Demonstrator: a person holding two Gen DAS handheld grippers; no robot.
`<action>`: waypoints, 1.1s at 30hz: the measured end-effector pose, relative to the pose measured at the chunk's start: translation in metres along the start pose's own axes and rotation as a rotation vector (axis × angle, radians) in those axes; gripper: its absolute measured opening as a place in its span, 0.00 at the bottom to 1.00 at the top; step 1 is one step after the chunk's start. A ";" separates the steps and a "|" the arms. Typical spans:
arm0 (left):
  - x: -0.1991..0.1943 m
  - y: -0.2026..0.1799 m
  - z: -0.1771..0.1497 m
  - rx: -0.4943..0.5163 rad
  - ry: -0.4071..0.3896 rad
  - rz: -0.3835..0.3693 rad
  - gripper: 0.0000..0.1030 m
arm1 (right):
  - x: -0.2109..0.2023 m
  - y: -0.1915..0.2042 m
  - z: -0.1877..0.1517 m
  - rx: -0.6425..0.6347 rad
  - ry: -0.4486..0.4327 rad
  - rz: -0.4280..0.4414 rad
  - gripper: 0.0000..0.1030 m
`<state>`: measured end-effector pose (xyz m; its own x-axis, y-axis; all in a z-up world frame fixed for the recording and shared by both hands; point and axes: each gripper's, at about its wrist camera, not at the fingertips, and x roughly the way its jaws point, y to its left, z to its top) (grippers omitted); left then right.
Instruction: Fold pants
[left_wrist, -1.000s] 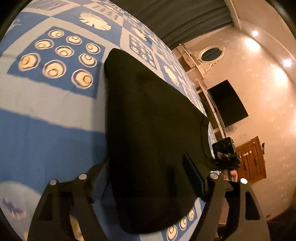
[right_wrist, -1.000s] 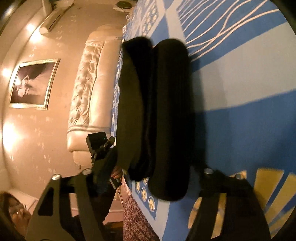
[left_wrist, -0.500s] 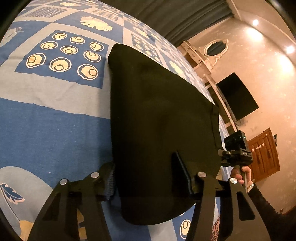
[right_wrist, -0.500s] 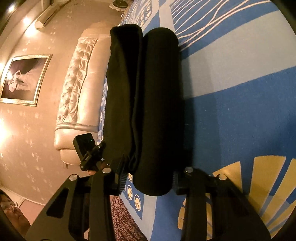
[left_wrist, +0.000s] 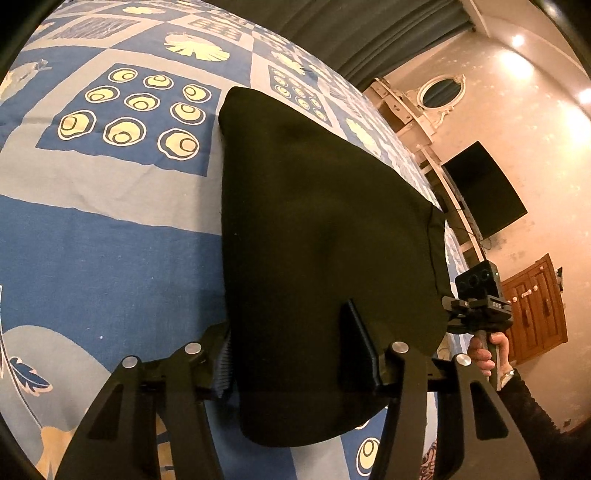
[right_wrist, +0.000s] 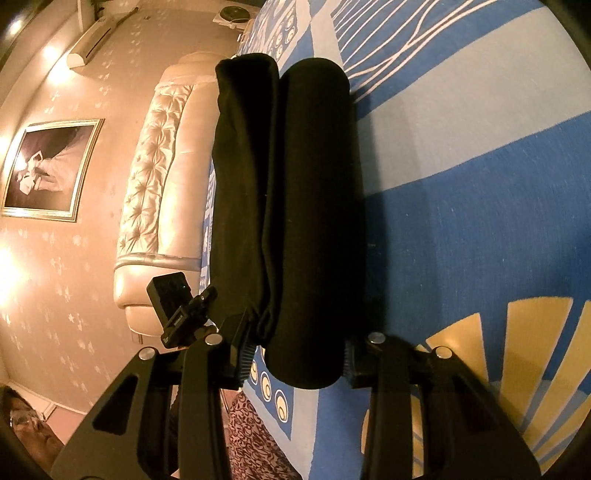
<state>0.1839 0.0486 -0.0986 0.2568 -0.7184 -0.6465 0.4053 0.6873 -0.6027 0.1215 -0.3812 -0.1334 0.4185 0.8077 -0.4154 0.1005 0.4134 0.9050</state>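
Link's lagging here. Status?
Left gripper and right gripper both shut on pants. Pants doubled over on bedspread. Nothing in the way.

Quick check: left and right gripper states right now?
Left hand-held gripper: closed on the pants.
Right hand-held gripper: closed on the pants' folded edge.

Matte black left gripper (left_wrist: 295, 354) and right gripper (right_wrist: 295, 354), silver screws; dark sleeve (left_wrist: 532, 410), bare hand (left_wrist: 487, 350).

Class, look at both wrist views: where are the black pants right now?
The black pants lie folded on the blue patterned bedspread near its edge, between the fingers of the left gripper and right gripper.
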 end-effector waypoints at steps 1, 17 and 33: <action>0.000 0.001 0.000 -0.001 -0.001 0.001 0.52 | 0.000 0.001 -0.001 0.001 -0.001 0.001 0.35; -0.005 -0.017 -0.002 0.040 -0.019 0.079 0.44 | -0.005 -0.008 -0.002 0.023 -0.019 0.021 0.34; -0.014 -0.016 -0.005 -0.013 -0.003 0.054 0.36 | -0.010 -0.008 -0.005 0.026 -0.016 0.024 0.33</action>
<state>0.1691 0.0482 -0.0823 0.2809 -0.6805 -0.6768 0.3793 0.7265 -0.5730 0.1116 -0.3905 -0.1370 0.4351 0.8105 -0.3921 0.1132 0.3828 0.9169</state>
